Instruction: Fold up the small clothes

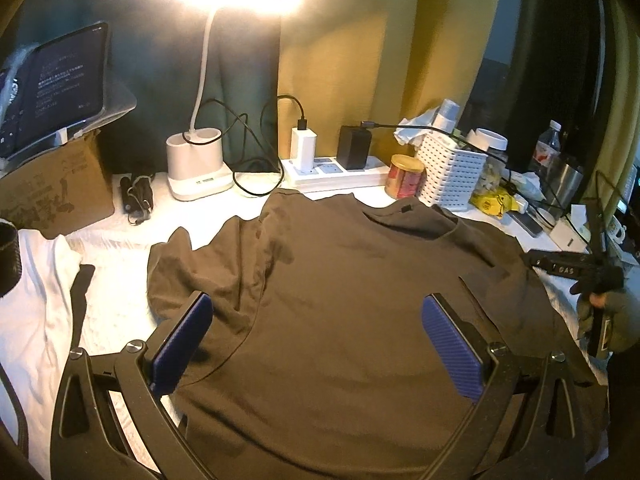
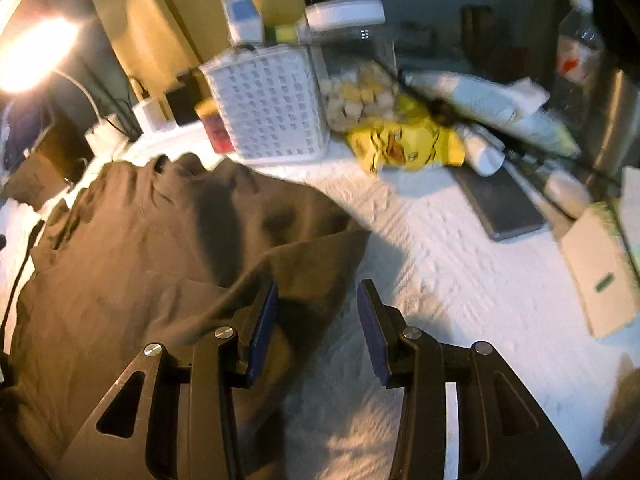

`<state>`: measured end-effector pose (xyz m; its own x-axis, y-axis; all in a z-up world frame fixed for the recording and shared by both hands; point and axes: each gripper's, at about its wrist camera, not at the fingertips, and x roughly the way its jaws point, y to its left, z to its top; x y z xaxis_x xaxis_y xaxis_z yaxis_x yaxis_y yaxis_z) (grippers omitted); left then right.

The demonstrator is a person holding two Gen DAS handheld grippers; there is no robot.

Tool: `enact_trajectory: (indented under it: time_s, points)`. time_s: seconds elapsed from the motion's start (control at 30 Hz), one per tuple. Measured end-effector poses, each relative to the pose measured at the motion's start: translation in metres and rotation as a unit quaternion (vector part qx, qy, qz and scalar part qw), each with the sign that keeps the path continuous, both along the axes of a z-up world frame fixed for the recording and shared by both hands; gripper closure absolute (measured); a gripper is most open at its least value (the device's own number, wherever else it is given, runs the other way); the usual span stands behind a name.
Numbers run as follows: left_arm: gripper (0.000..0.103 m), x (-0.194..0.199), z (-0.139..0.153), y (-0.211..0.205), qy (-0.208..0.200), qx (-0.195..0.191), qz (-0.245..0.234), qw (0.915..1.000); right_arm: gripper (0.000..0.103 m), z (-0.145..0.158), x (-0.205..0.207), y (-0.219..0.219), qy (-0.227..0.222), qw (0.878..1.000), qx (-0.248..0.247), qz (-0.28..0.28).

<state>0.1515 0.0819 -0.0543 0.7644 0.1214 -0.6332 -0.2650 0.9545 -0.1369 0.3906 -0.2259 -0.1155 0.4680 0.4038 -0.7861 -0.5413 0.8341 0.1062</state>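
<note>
A dark brown T-shirt (image 1: 360,300) lies spread on the white table cover, collar toward the far side, its left sleeve crumpled. My left gripper (image 1: 316,320) is wide open above the shirt's lower middle, holding nothing. In the right wrist view the same shirt (image 2: 140,248) fills the left half, with one sleeve edge folded up. My right gripper (image 2: 316,308) is open over the shirt's right edge, its left finger over the cloth and its right finger over the bare cover. The right gripper also shows in the left wrist view (image 1: 576,268) at the far right, held in a gloved hand.
Along the back stand a lit desk lamp (image 1: 198,168), a power strip (image 1: 332,172) with chargers, a red can (image 1: 404,176), a white basket (image 2: 272,108), a yellow packet (image 2: 404,144) and a dark phone (image 2: 500,200). A cardboard box (image 1: 52,184) and a white cloth (image 1: 36,300) lie left.
</note>
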Motion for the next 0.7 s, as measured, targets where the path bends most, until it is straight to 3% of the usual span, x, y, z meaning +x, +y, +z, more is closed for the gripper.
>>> enact_trajectory:
  time_s: [0.17,0.2,0.23,0.27,0.53,0.7]
  points:
    - [0.001,0.009,-0.004,0.003,0.006,0.001,0.006,1.0000,0.059,-0.005,0.015,-0.005,0.042,0.997,0.056,0.015]
    - [0.001,0.011,-0.005,0.004,0.009,-0.001,0.006,0.9999,0.064,-0.005,0.017,-0.006,0.048,0.996,0.067,0.017]
    - [0.001,0.013,-0.005,0.004,0.011,-0.001,0.005,0.9999,0.075,-0.006,0.018,-0.005,0.053,0.996,0.074,0.022]
    - [0.001,0.015,-0.006,0.004,0.013,-0.001,0.005,0.9999,0.097,-0.007,0.019,-0.003,0.057,0.995,0.075,0.028]
    - [0.001,0.018,-0.006,0.001,0.013,0.004,-0.002,0.9999,0.097,0.031,0.034,-0.010,-0.040,0.999,0.019,-0.002]
    - [0.001,0.015,-0.004,-0.001,0.012,0.006,0.000,0.9999,0.097,0.028,0.045,-0.008,-0.061,0.998,-0.033,-0.001]
